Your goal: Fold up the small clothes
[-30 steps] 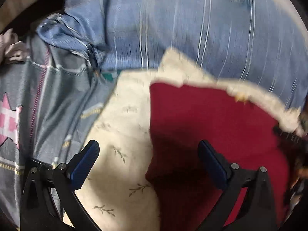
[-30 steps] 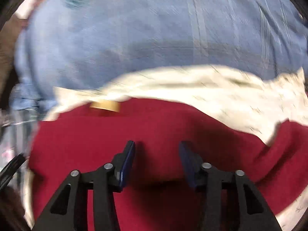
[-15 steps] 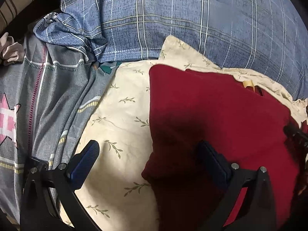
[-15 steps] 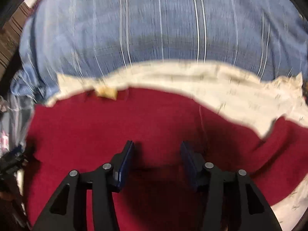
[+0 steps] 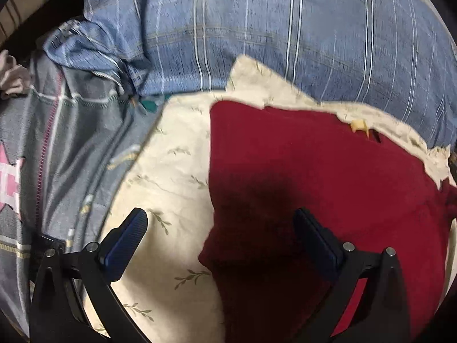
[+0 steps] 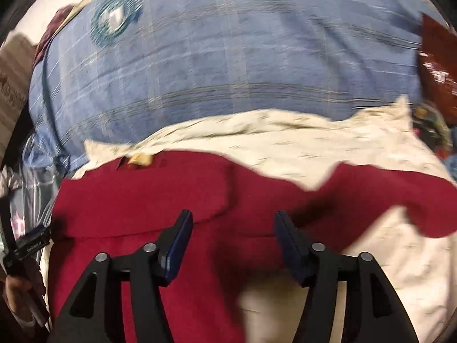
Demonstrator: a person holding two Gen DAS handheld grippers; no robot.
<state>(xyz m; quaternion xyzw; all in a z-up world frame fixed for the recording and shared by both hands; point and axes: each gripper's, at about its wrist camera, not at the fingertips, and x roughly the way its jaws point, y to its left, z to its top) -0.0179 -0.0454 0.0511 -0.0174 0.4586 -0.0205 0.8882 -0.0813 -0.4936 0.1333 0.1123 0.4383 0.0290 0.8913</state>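
Observation:
A dark red garment (image 5: 300,177) lies flat on a cream cloth with a leaf print (image 5: 160,188). A small tan label (image 5: 358,125) shows at its far edge. My left gripper (image 5: 220,228) is open and empty, just above the garment's left edge. In the right wrist view the red garment (image 6: 171,194) fills the lower half, with one part (image 6: 400,197) stretching to the right over the cream cloth (image 6: 285,148). My right gripper (image 6: 232,225) is open and empty above the garment's middle. The view is blurred.
A blue plaid quilt (image 5: 285,34) lies behind the cloth and shows in the right wrist view (image 6: 228,57). A grey patterned sheet (image 5: 57,148) lies to the left. A dark red item (image 6: 437,65) sits at far right. The left hand with its gripper (image 6: 22,257) shows at left.
My right gripper has pulled back and opened wider, so the garment's right part and more quilt show. My left gripper has barely moved.

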